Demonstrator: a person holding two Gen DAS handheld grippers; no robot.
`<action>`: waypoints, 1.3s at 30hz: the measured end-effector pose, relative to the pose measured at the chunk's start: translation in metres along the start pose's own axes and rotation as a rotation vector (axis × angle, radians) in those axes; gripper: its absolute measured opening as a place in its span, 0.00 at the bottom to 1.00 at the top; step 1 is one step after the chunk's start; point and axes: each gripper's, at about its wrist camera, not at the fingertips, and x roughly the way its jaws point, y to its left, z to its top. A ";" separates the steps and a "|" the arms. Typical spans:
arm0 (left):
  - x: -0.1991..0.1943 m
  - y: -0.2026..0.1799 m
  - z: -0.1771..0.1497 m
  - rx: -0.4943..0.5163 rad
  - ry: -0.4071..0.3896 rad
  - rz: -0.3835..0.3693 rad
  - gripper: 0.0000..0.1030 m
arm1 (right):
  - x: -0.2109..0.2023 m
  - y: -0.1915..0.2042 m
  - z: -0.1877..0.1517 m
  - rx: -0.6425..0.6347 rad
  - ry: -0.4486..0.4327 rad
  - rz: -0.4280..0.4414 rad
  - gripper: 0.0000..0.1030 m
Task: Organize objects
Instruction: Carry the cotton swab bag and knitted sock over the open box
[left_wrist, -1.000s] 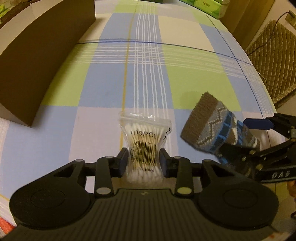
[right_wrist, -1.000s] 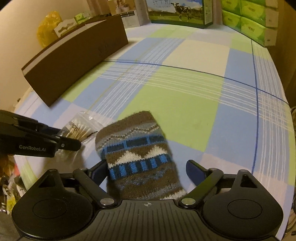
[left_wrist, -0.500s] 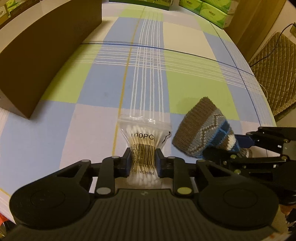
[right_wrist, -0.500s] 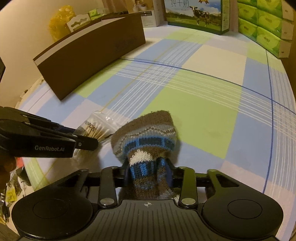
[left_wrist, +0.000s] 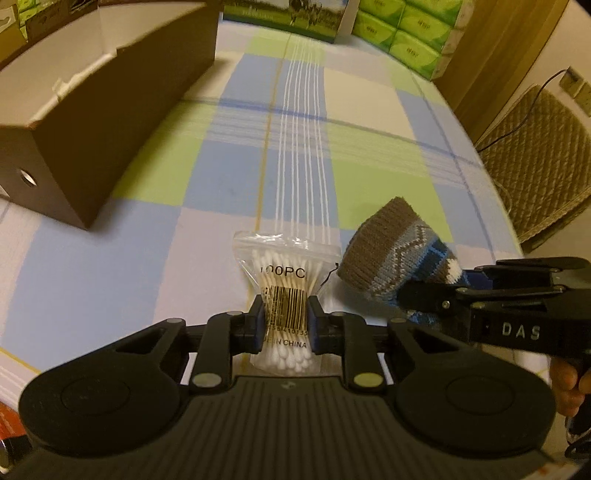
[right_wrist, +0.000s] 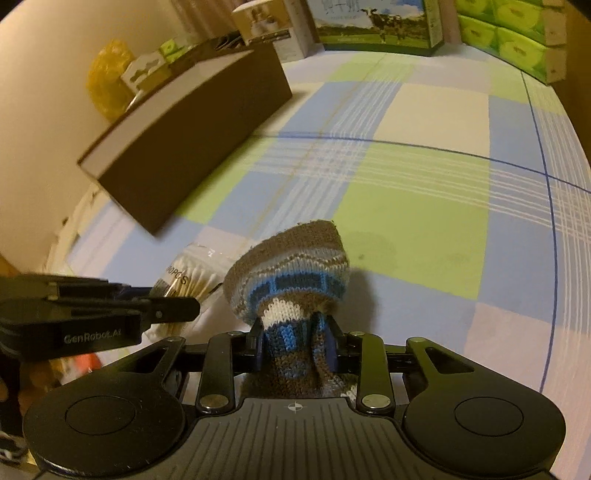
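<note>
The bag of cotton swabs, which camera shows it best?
The left wrist view. There the bag of cotton swabs faces the camera, barcode and print legible, pinched at its waist by the left hand-held gripper. In the right wrist view only a corner of the bag shows, behind that gripper and beside the knitted sock.

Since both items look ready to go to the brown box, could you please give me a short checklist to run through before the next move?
1. Left gripper shut on the cotton swab bag: ok.
2. Right gripper shut on the knitted sock: ok.
3. Brown box open on top: ok.
4. Space inside the box: cannot tell, interior mostly hidden.
5. Checked cloth between the items and the box is bare: ok.
</note>
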 end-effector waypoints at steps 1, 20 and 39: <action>-0.007 0.004 0.002 0.003 -0.010 -0.008 0.17 | -0.003 0.004 0.003 0.021 -0.006 0.000 0.27; -0.110 0.130 0.066 0.076 -0.182 -0.046 0.17 | 0.006 0.146 0.074 0.241 -0.154 0.057 0.27; -0.089 0.244 0.149 0.132 -0.244 0.008 0.17 | 0.093 0.235 0.166 0.336 -0.261 -0.086 0.27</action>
